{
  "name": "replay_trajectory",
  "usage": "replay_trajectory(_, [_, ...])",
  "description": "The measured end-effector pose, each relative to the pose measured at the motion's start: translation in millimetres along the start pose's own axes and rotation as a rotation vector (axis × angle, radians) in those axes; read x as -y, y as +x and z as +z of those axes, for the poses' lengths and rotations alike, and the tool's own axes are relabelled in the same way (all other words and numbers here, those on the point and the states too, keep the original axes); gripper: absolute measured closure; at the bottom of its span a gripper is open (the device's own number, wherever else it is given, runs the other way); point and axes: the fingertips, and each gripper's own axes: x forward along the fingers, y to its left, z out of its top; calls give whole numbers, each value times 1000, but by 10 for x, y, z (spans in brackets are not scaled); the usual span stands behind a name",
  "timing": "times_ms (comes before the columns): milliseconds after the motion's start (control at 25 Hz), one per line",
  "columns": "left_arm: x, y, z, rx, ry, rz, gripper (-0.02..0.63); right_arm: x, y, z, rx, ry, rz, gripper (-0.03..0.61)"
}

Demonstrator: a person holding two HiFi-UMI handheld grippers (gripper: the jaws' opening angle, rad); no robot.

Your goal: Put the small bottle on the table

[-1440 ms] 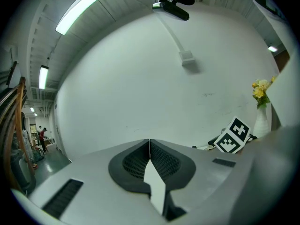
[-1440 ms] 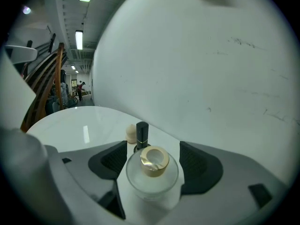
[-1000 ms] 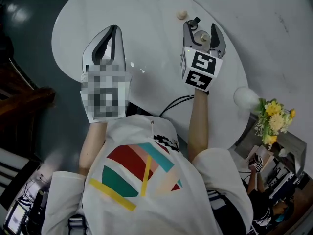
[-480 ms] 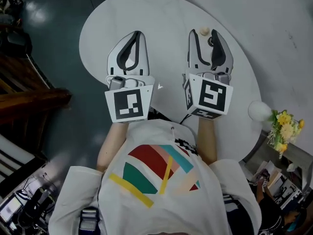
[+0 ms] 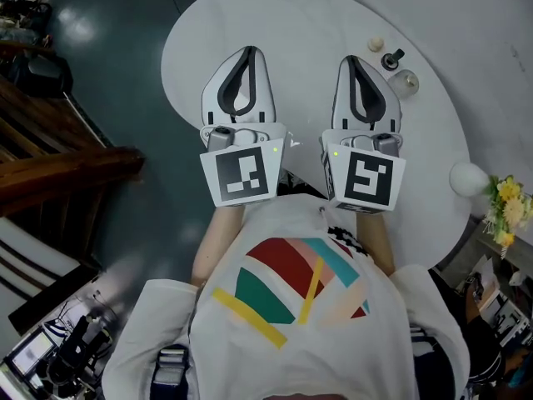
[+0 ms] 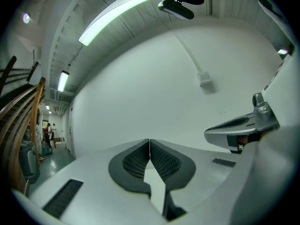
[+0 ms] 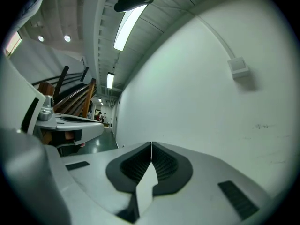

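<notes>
The small clear bottle [image 5: 405, 80] with a black cap [image 5: 391, 58] rests on the white oval table [image 5: 291, 23], a little right of my right gripper's tip. In the head view my right gripper [image 5: 355, 60] is shut and holds nothing; its jaws have just been closing with nothing between them. My left gripper [image 5: 248, 51] hovers beside it, also shut and empty. Both point level at a white wall, with the pads of the left gripper [image 6: 149, 142] and the right gripper [image 7: 151, 144] meeting. Neither gripper view shows the bottle.
A small cream ball [image 5: 376, 44] lies just beyond the bottle. A white globe [image 5: 468, 177] and yellow flowers [image 5: 510, 211] stand at the table's right edge. Dark wooden furniture [image 5: 67, 165] is on the floor to the left.
The right gripper has let go of the bottle, drawn back toward the person and shut. The left gripper has also drawn back. The bottle stays on the table.
</notes>
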Motion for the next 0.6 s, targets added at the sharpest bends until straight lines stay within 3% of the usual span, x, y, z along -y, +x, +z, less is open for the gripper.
replay_trajectory(600, [74,-42,20,11,-14,-14,595,-198,-85,-78,11,-42,33,568])
